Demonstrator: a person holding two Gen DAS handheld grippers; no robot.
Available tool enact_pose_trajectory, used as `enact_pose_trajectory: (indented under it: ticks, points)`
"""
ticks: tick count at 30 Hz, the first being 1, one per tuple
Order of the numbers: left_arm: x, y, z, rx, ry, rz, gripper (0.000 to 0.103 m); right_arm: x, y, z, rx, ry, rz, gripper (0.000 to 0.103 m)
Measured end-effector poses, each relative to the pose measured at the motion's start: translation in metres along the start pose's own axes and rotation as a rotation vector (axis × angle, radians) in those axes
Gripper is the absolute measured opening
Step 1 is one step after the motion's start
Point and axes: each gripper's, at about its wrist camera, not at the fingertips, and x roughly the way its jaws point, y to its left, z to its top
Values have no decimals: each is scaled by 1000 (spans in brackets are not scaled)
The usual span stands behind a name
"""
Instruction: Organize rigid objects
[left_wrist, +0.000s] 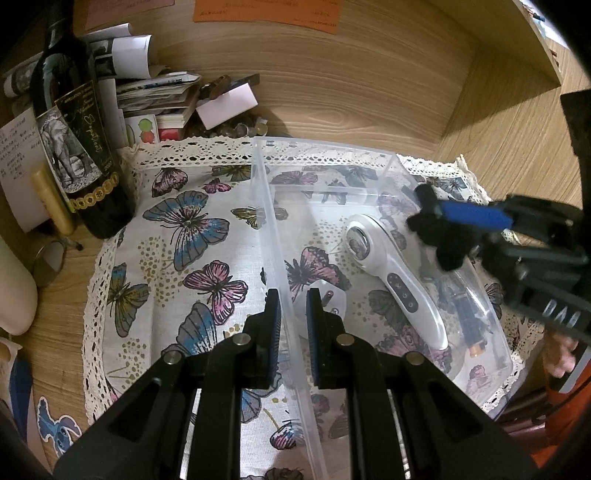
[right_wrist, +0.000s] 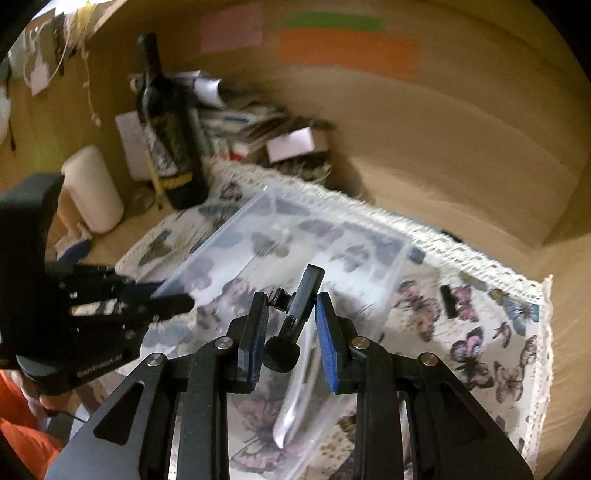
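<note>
A dark wine bottle (left_wrist: 79, 147) stands at the left edge of the butterfly cloth (left_wrist: 192, 236), off the work, with stacked papers (left_wrist: 155, 92) behind it at the back of the desk. Your left gripper (left_wrist: 293, 314) has its fingers pinched tight on the near-left wall of the clear plastic bin (left_wrist: 269, 221), apparently to stop the light bin sliding while the other hand loads it. Inside, a white handheld device (left_wrist: 391, 273) lies diagonally on the floor of the bin, a white plug adapter (left_wrist: 328, 299) sits just beyond your left fingertips, and a small dark cylinder (left_wrist: 469, 317) rests along the right wall. Your right gripper (right_wrist: 290, 314), fingers narrowed onto a black clip mount (right_wrist: 295, 314), holds it above the bin's right side, likely ready to drop it in. One small black item (right_wrist: 447, 301) waits on the cloth, right of the bin.
</note>
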Motion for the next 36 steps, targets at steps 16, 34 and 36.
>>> enact_pose_trajectory:
  ticks: [16,34,36]
  points:
    - [0,0,0,0,0,1,12,18,5,-5,-1,83,43,26]
    - [0,-1,0,2,-5,1,12,-6,-97,7,213,-35,-197,41]
    - [0,-1,0,-1,-8,0,12,5,-115,3,250,-9,-213,41]
